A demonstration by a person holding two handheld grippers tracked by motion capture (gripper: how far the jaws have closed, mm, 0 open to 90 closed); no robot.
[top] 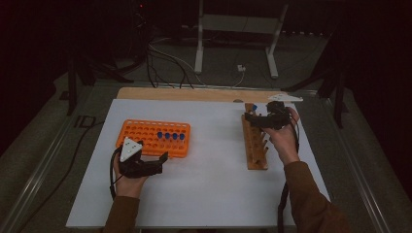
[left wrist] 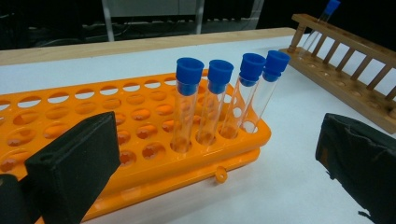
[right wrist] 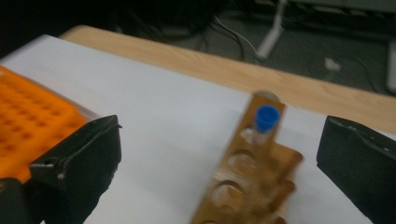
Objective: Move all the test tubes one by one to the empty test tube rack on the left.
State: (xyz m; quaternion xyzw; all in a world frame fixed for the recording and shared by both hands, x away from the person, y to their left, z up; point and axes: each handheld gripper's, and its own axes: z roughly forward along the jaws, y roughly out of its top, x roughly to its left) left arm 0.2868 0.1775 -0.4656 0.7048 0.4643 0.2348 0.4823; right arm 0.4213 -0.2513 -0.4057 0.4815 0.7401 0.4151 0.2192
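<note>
Left gripper (left wrist: 215, 163) jaws spread, 4 capped tubes (left wrist: 224, 100) just ahead, right gripper (right wrist: 217, 163) agape above wooden rack (right wrist: 243, 172)

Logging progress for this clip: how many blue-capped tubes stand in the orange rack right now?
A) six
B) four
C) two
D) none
B: the left gripper view shows four blue-capped tubes standing in a row at one end of the orange rack, and the high view shows four blue caps there too.

My sleeves (top: 311, 201) are brown, and each black hand-held gripper (top: 145, 165) has chunky matte jaws, a trailing black cable and a pale three-cornered plate (top: 130, 148).
</note>
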